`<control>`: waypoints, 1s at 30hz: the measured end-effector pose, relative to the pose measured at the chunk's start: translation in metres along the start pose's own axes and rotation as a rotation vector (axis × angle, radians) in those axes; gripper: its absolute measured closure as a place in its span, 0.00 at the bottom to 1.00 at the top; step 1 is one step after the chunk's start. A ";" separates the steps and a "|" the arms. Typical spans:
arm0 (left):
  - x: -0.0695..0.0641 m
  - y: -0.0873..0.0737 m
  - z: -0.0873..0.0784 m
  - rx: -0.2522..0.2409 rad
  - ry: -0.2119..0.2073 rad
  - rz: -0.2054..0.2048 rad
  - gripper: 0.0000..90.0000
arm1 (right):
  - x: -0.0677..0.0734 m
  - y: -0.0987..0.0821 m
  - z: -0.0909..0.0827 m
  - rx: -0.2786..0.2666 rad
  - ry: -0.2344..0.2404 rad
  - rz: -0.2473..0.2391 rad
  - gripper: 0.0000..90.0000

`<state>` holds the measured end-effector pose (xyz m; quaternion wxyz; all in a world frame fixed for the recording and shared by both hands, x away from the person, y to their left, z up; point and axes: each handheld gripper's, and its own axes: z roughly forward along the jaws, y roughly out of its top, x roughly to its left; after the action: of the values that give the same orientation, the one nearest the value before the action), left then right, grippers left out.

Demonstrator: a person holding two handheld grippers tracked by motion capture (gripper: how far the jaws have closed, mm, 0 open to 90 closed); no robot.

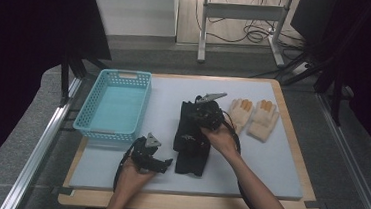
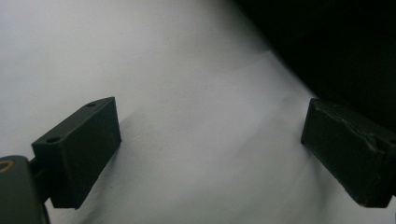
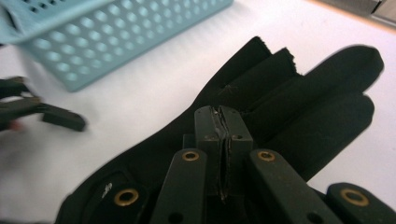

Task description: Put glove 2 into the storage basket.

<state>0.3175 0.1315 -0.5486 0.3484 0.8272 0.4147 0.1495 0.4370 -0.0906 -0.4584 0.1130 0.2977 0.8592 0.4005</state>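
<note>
Your right forearm reaches in from the lower right, angled up and left across the counter [image 1: 269, 156], hand wrapped around the right claw [image 1: 208, 112] above the black gloves [image 1: 190, 140]. In the right gripper view its jaws are pressed together, pinching black glove fabric. The gloves lie mid-counter, between the basket [image 1: 116, 104] and the tan gloves [image 1: 252, 117]. Your left hand [image 1: 130, 175] rests low near the front edge, holding the left claw [image 1: 156, 163] spread wide over bare counter, just beside the black gloves.
</note>
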 end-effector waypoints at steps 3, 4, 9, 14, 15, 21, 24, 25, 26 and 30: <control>0.000 0.000 0.000 0.001 0.001 0.002 0.06 | 0.006 0.002 -0.017 -0.011 0.001 -0.007 0.96; 0.000 0.000 0.000 0.001 0.000 0.002 0.06 | 0.009 0.003 -0.024 -0.015 0.003 0.001 0.96; 0.000 0.000 0.000 -0.002 0.002 -0.001 0.06 | 0.021 -0.005 -0.046 -0.017 0.005 0.011 0.96; 0.000 0.000 0.000 -0.002 0.002 -0.001 0.06 | 0.030 -0.021 -0.051 0.005 0.003 0.028 0.96; 0.000 0.000 0.000 -0.002 0.002 -0.001 0.06 | 0.031 -0.024 -0.049 0.006 0.005 0.034 0.96; 0.000 0.000 0.000 -0.004 0.002 -0.003 0.06 | 0.024 -0.047 -0.027 0.042 0.002 0.077 0.96; 0.000 0.000 0.000 0.000 0.000 -0.001 0.06 | 0.022 -0.056 -0.020 0.060 -0.003 0.084 0.96; 0.000 0.000 0.000 0.000 0.000 -0.001 0.06 | 0.022 -0.059 -0.018 0.065 -0.009 0.079 0.95; 0.000 0.000 0.000 0.001 0.001 0.000 0.06 | 0.022 -0.062 -0.015 0.073 -0.011 0.076 0.94; 0.000 0.000 0.000 0.001 0.001 0.000 0.06 | 0.021 -0.068 -0.009 0.075 -0.004 0.062 0.76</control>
<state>0.3173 0.1315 -0.5485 0.3479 0.8273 0.4149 0.1499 0.3875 -0.1174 -0.5033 0.0912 0.3291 0.8637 0.3708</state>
